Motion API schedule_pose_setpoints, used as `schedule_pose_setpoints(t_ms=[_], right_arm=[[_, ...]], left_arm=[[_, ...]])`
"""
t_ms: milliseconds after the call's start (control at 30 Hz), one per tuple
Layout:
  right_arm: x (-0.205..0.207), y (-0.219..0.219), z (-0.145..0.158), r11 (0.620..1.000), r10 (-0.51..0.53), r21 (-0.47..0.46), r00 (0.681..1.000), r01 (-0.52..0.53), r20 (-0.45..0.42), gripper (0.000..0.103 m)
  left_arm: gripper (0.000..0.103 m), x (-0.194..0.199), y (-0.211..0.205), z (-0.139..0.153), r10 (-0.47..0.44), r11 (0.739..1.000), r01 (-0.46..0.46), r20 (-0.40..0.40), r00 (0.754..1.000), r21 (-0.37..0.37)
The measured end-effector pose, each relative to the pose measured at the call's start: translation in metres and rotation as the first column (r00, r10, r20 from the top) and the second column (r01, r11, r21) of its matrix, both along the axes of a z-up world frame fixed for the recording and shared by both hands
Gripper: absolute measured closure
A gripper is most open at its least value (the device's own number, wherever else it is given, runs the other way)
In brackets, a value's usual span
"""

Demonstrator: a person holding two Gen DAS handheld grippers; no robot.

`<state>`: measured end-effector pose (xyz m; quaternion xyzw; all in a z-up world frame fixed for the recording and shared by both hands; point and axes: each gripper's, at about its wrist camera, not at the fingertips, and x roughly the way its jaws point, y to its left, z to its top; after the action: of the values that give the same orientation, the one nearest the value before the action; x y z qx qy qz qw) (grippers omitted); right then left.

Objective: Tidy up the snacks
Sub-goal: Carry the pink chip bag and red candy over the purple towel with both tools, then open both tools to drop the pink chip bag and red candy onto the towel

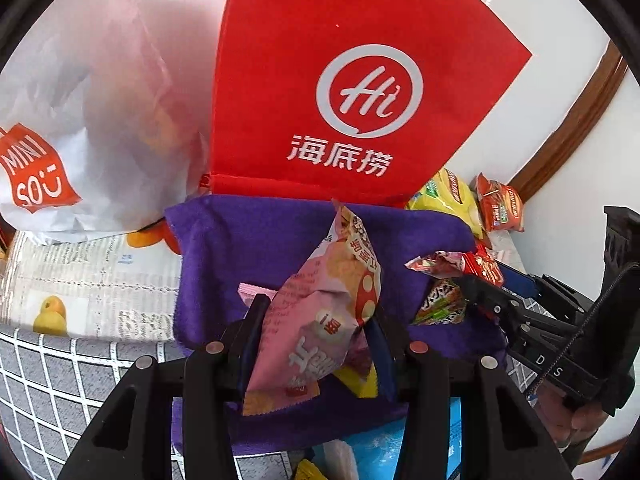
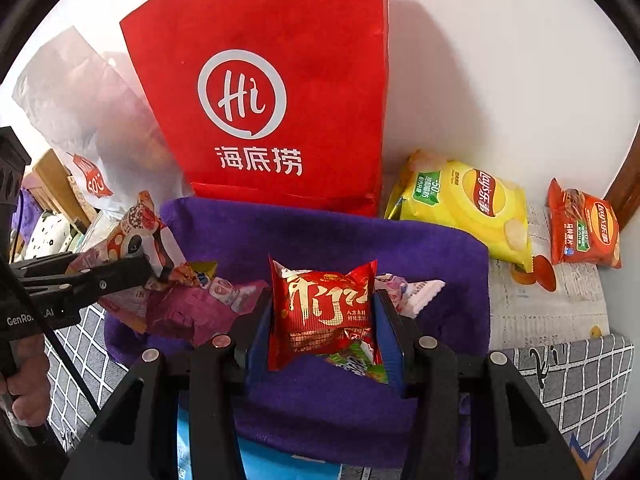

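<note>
Pink snack packet point(image 1: 320, 312) overhangs purple cloth point(image 1: 248, 248) edge

Tall bag point(image 2: 280, 92) behind cloth basket point(image 2: 440, 248), chip packets point(image 2: 464, 204) at its right — probably on newspaper point(image 2: 548, 312).

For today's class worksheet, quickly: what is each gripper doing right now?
Left gripper: closed on the pink snack packet.
Right gripper: closed on the red snack packet.
</note>
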<state>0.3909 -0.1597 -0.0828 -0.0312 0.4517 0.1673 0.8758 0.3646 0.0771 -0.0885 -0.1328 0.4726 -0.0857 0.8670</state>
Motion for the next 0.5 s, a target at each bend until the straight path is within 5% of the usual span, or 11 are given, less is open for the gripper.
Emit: schedule_pose_setpoints(t_ms=[500], right_arm=[[0.003,0.005,-0.010,0.998,0.014,-0.065,1.000,-0.015,-0.017,0.052]], left_arm=[[0.058,-0.001,-0.009,-0.001,-0.054,0.997,0.054,0.004,0.999,-0.054]])
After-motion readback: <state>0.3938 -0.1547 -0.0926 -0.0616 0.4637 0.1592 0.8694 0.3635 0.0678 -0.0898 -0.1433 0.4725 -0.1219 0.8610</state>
